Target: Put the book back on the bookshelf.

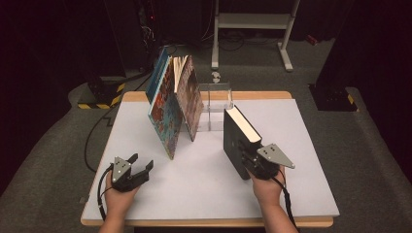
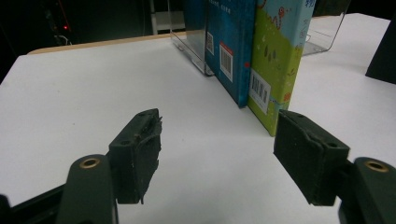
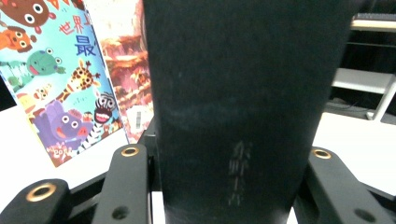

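Note:
A thick black book (image 1: pixel 236 138) stands upright on the white table (image 1: pixel 301 160), right of centre. My right gripper (image 1: pixel 247 156) is shut on its near end. In the right gripper view the book's dark spine (image 3: pixel 243 93) sits tight between the fingers (image 3: pixel 128 186). Several colourful picture books (image 1: pixel 167 109) lean against a clear acrylic bookend (image 1: pixel 219 97) at the back. My left gripper (image 1: pixel 141 164) rests at the front left, open and holding nothing. The left gripper view looks past its jaws (image 2: pixel 217 149) at a blue book (image 2: pixel 229 46) and a green book (image 2: pixel 275 60).
Bare table top lies between the two hands and along the front edge. Behind the table, a white metal frame (image 1: pixel 252 22) stands on the carpet. A black base with yellow-black stripes (image 1: pixel 99 94) sits at the back left, with cables on the floor.

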